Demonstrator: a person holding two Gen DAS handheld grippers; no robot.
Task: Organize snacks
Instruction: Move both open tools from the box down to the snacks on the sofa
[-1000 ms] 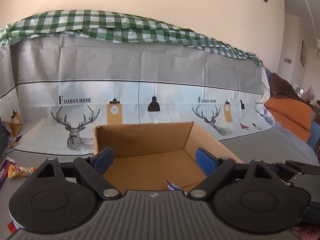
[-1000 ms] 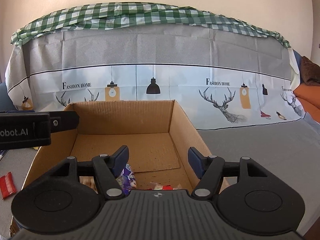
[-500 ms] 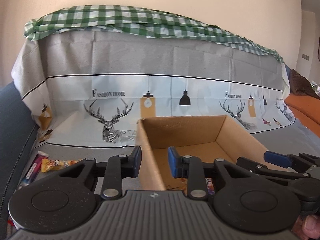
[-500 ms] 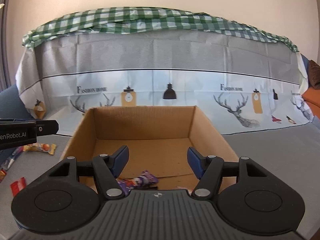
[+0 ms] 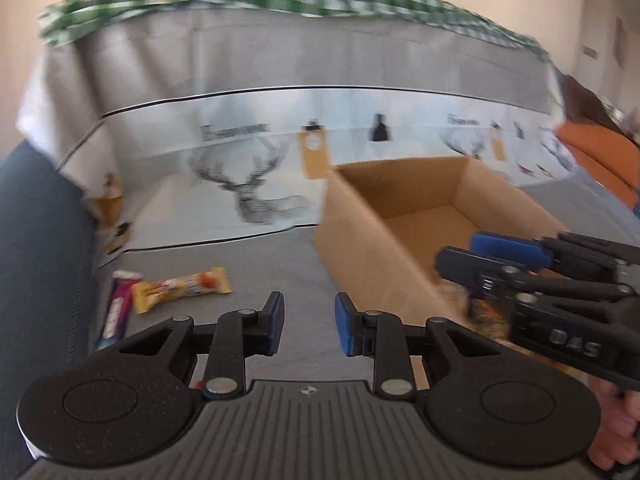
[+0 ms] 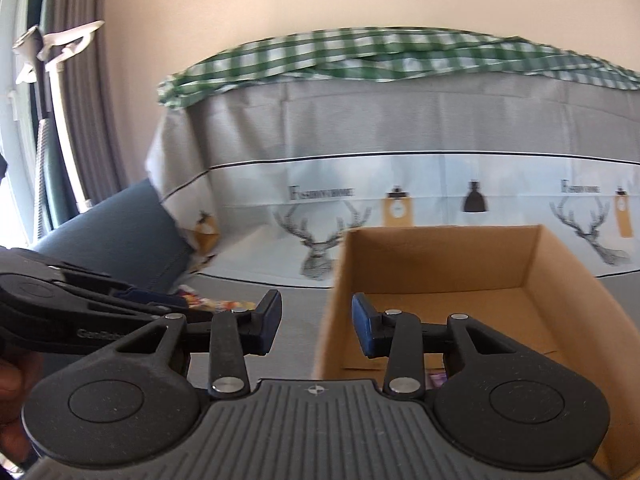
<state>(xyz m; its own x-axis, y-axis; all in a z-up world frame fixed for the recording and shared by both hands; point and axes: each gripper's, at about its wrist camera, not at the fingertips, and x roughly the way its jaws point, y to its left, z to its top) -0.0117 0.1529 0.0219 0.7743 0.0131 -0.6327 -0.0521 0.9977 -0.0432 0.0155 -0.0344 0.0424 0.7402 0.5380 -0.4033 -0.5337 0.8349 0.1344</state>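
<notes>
Now — cardboard box [image 6: 440, 264]: wrappers barely visible | both grippers' jaws apart — holding nothing

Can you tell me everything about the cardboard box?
The cardboard box is plain brown and open on top, with no lid showing. It sits upright on the grey cover, in front of the deer-print sheet. Inside, by its near end, lie a few snack wrappers, blurred. Nothing grips it.

Box [image 5: 372, 264] is matt brown corrugated cardboard. Snack bar [image 5: 182, 289] wrapper is glossy foil or plastic. Grey cover [image 5: 260, 264] is matt woven cloth; grippers' bodies are matt black plastic.
</notes>
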